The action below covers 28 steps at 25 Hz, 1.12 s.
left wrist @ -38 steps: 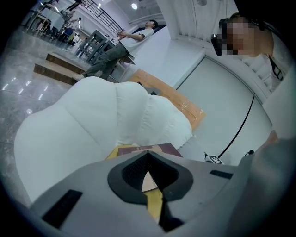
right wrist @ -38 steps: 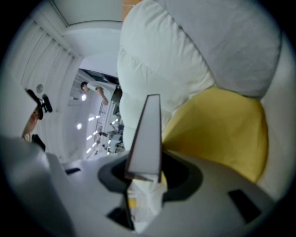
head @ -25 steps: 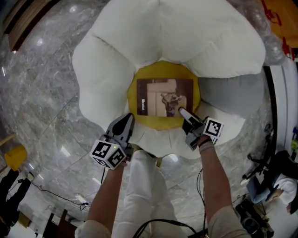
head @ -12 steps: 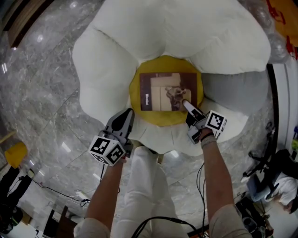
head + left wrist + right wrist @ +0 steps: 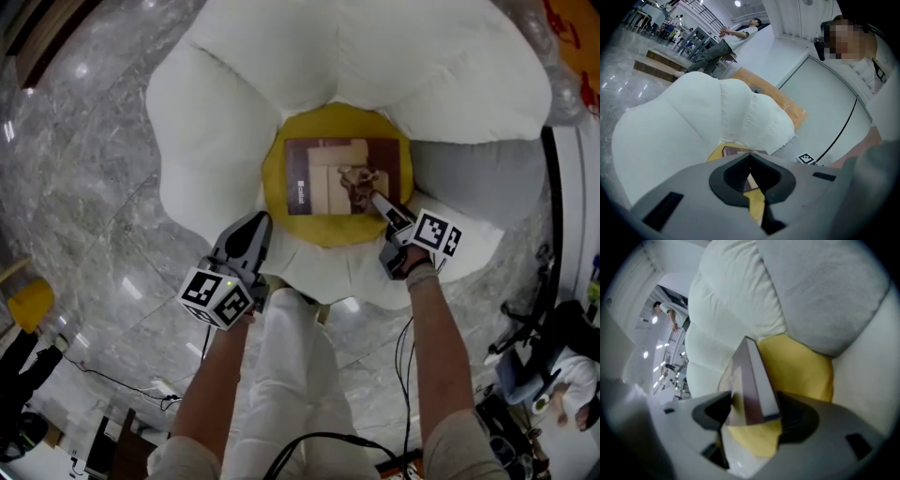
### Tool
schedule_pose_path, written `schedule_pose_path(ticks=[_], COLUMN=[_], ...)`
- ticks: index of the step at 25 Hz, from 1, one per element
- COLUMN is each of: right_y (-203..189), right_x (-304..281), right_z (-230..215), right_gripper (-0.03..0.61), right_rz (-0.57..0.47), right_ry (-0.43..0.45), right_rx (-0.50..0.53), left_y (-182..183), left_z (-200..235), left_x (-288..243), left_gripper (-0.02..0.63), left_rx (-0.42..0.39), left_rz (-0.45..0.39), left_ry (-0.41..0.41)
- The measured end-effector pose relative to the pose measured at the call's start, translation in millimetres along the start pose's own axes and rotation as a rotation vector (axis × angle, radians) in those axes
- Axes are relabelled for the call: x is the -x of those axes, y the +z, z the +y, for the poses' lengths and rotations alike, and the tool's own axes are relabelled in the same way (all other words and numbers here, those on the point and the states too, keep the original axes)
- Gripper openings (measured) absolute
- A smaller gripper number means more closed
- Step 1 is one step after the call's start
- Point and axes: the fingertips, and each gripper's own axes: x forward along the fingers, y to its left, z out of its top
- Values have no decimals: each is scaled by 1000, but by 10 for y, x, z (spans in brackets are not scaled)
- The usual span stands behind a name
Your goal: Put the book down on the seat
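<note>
Lets go of book (image 5: 347, 176), flat on seat (image 5: 323, 230) between opening fingers of right gripper (image 5: 380, 202) (left gripper (image 5: 251, 236) fingers together, empty); leaves only withdrawal.

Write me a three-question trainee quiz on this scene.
1. True or false: the book lies on a white petal cushion.
2. Which gripper has the book between its jaws? A left, B right, C neither.
3. Fill in: the jaws of the left gripper are ____.
Key: 1 false, it lies on the yellow seat. 2 B, the right gripper, its jaws opening with the book's corner between them. 3 together.
</note>
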Motion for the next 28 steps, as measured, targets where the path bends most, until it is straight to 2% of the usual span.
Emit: schedule_pose_path(ticks=[11,17,28], right_y=[23,49,9], right_x=[-36,9,114], right_z=[-104,-175,-248], right_gripper=[322,325,325], right_rz=[20,-43,-24], right_ry=[-79,-61,-89], right_rx=[37,-53,-33], left_y=[-36,-36,-11], left_z=[45,35,-11], left_x=[74,60,76], left_gripper=[25,25,25], left_rx=[12,13,7], left_rz=[0,5,3], left_ry=[11,7,5])
